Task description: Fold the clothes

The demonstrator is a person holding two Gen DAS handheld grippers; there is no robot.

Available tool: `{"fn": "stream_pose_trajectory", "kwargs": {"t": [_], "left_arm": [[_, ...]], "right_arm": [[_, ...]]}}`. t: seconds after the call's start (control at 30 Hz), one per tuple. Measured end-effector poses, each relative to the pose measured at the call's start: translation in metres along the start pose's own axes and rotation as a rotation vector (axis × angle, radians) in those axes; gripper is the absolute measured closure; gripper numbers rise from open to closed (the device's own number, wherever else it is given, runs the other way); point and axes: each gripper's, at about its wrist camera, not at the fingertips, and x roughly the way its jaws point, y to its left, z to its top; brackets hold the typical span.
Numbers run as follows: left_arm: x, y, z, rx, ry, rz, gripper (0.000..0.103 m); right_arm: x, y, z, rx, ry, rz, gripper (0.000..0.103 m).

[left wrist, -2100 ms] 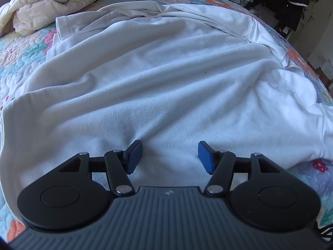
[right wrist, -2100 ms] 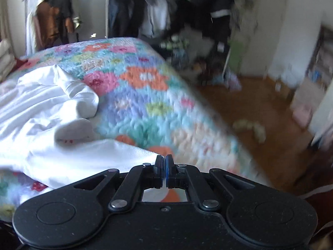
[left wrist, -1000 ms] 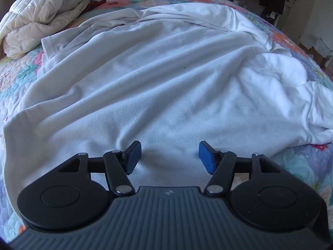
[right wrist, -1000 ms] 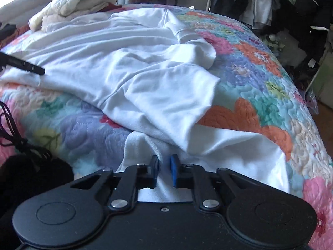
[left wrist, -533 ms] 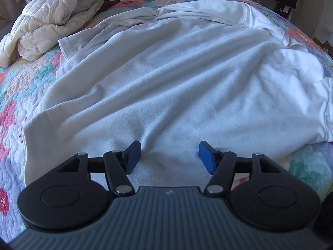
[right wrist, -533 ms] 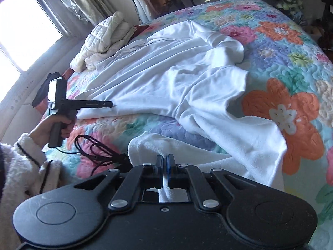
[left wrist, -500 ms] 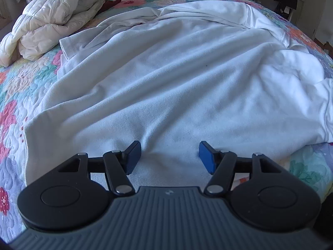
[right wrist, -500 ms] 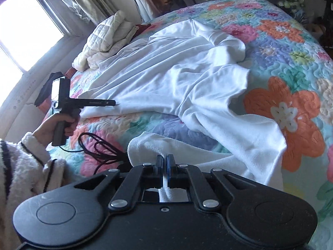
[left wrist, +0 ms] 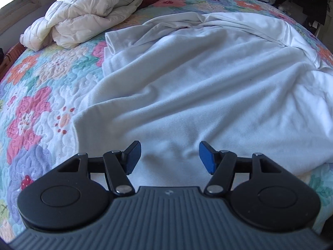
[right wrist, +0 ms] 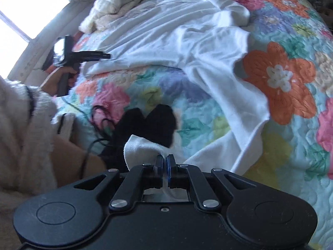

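Gripping: a corner of the white garment (right wrist: pixel 208 48) is pinched between the closed blue pads of the right tongs (right wrist: pixel 165 166), with a fold of cloth bunched just above the pads.
Left tongs: the left tongs (left wrist: pixel 168 156) are held wide open, low over the near edge of the garment (left wrist: pixel 197 87); no cloth is seen between the blue pads (left wrist: pixel 133 156), and contact with the fabric cannot be told.
Left tongs from the other side: in the right wrist view the left tongs (right wrist: pixel 97 55) are seen held by the left hand (right wrist: pixel 62 79) at the garment's near left edge; the opening cannot be judged from this angle.
Garment: it is spread wrinkled across the middle of the bed, over the flowered quilt (left wrist: pixel 37 95); one part is drawn off toward the right tongs, and a sleeve or flap (right wrist: pixel 235 14) is seen folded up at the far right.
Quilt: bare patches of the flowered quilt (right wrist: pixel 278 77) are shown to the left and right of the garment.
Far corner: a cream padded duvet (left wrist: pixel 87 10) is seen bundled at the far left of the bed, apart from the garment.
Near the body: a black cable (right wrist: pixel 100 120) and a black cloth item (right wrist: pixel 149 125) are seen below the right tongs, beside a fuzzy cream sleeve (right wrist: pixel 22 129).
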Motion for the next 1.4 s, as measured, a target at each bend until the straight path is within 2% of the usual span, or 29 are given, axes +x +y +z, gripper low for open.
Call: {"fn": "stream_pose_trajectory", "kwargs": {"t": [0.03,0.07,0.1,0.17,0.23,0.3,0.4,0.5,0.57,0.63,0.73,0.77,0.83,0.93,1.03,1.1,1.13,1.27,1.4], "left_arm": [[-0.003,0.005,0.001,-0.001,-0.002,0.020,0.042],[-0.006,0.010,0.003,-0.003,-0.006,0.035,0.042],[-0.010,0.015,0.004,-0.004,-0.012,0.046,0.042],[-0.018,0.024,0.006,-0.003,-0.024,0.060,0.042],[-0.025,0.031,0.008,-0.003,-0.038,0.068,0.041],[-0.031,0.037,0.010,-0.011,-0.058,0.052,0.041],[-0.043,0.035,0.015,-0.014,-0.097,-0.016,0.041],[-0.062,0.025,0.025,0.034,-0.148,-0.060,0.041],[-0.082,0.019,0.034,0.099,-0.189,-0.053,0.041],[-0.100,0.019,0.042,0.163,-0.210,-0.024,0.034],[-0.122,0.030,0.053,0.232,-0.213,0.021,0.030],[-0.125,0.036,0.058,0.240,-0.208,0.026,0.030],[-0.116,0.047,0.067,0.220,-0.211,0.020,0.029],[-0.095,0.062,0.083,0.171,-0.220,0.002,0.029],[-0.055,0.071,0.091,0.075,-0.190,-0.064,0.029],[-0.031,0.074,0.096,0.035,-0.178,-0.094,0.029],[-0.020,0.074,0.098,0.023,-0.174,-0.101,0.029],[0.024,0.076,0.114,-0.007,-0.148,-0.106,0.029],[0.067,0.081,0.139,-0.056,-0.116,-0.107,0.029]], "right_arm": [[0.005,-0.010,0.001,0.041,-0.018,-0.054,0.079],[0.008,-0.020,0.003,0.080,-0.045,-0.091,0.062],[0.009,-0.029,0.008,0.112,-0.083,-0.110,0.059],[0.010,-0.037,0.022,0.155,-0.148,-0.122,0.059],[0.011,-0.033,0.043,0.145,-0.189,-0.121,0.057],[0.013,-0.014,0.074,0.056,-0.208,-0.134,0.057],[0.013,0.026,0.125,-0.110,-0.225,-0.135,0.055],[0.010,0.070,0.180,-0.255,-0.239,-0.114,0.052],[0.002,0.098,0.213,-0.325,-0.232,-0.081,0.052],[-0.007,0.127,0.235,-0.408,-0.210,-0.057,0.052],[-0.017,0.166,0.264,-0.540,-0.161,-0.030,0.050],[-0.016,0.177,0.273,-0.587,-0.137,-0.029,0.046],[-0.004,0.189,0.292,-0.662,-0.100,-0.057,0.036],[0.039,0.196,0.323,-0.746,-0.042,-0.134,0.035],[0.100,0.190,0.342,-0.778,0.074,-0.162,0.038],[0.143,0.186,0.346,-0.808,0.172,-0.160,0.047],[0.157,0.185,0.348,-0.839,0.192,-0.150,0.047],[0.188,0.176,0.381,-0.886,0.137,-0.150,0.046],[0.213,0.160,0.439,-0.895,0.019,-0.231,0.044]]}}
